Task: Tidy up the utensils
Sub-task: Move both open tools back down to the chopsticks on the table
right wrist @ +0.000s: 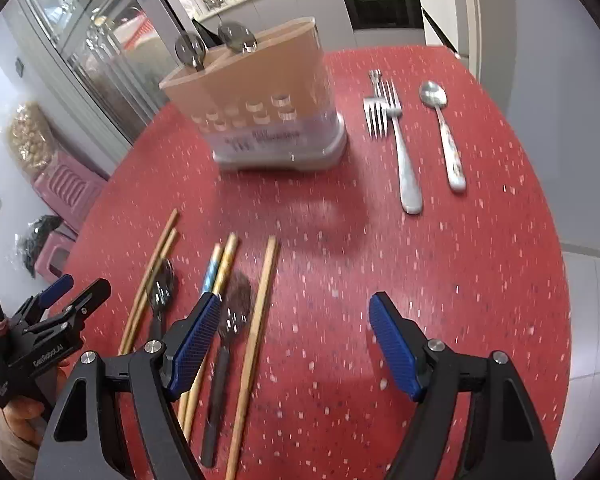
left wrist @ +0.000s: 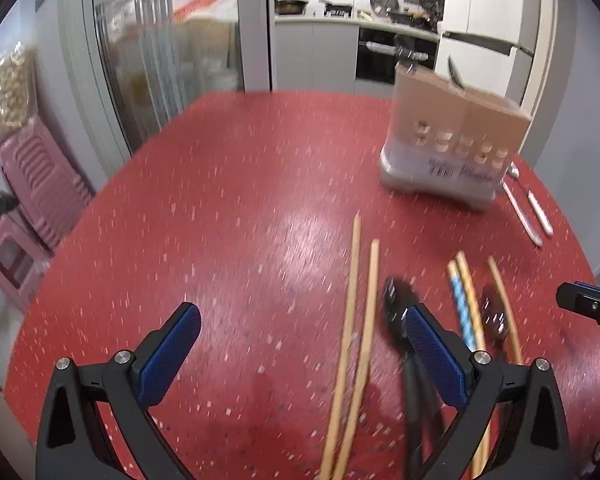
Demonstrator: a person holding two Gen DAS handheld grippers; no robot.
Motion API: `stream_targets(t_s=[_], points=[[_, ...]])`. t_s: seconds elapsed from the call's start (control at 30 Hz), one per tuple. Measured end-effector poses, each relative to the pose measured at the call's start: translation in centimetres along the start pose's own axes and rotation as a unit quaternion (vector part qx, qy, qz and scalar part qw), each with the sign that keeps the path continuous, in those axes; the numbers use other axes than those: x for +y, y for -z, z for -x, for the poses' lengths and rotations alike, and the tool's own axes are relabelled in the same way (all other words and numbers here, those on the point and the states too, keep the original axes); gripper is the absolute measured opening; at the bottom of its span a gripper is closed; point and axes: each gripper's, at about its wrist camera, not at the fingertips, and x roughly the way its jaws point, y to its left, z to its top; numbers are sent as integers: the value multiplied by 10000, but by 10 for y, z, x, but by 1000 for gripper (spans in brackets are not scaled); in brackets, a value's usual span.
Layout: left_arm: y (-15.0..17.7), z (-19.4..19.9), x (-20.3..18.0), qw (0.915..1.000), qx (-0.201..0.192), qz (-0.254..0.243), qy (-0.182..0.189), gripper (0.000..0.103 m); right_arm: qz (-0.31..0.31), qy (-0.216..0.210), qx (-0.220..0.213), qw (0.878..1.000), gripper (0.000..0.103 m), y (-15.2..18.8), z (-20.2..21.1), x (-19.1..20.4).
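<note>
We've got the red table (right wrist: 480, 280) filling most of both views. Up in the upper middle of the right wrist view sits the holder (right wrist: 268, 120), tan on a grey base, with two spoons (right wrist: 216, 46) poking out the top; from the left wrist it's at the upper right (left wrist: 452, 140).

The left gripper (left wrist: 300, 344) is wide open over bare table, nothing between its pads; its right pad sits in front of a black spoon (left wrist: 396, 300). The right gripper (right wrist: 296, 332) is open too, empty, hovering over the lower middle of its frame.

Right of the holder lie two forks (right wrist: 396, 120), overlapping at the tines, and a silver spoon (right wrist: 446, 132) just beside them, all flat on the table.

Lower left of the right wrist view is the rest: a plain chopstick pair (right wrist: 156, 272), the black spoon (right wrist: 162, 284), a blue-and-yellow pair (right wrist: 220, 264), a brown spoon (right wrist: 236, 300) and a single chopstick (right wrist: 260, 304), all roughly parallel. It's a bit blurry down there.
</note>
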Motion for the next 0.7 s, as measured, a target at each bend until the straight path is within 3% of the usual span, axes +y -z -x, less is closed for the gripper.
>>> stream_targets(t_s=[0.27,0.7], points=[[24,-23,17,9988,479,89,-73,103,104,181,262,9994,80,16,-7,8],[16,-52,23,9975,685,-126,78,103,533,677,596,9945,80,19,-22,30]])
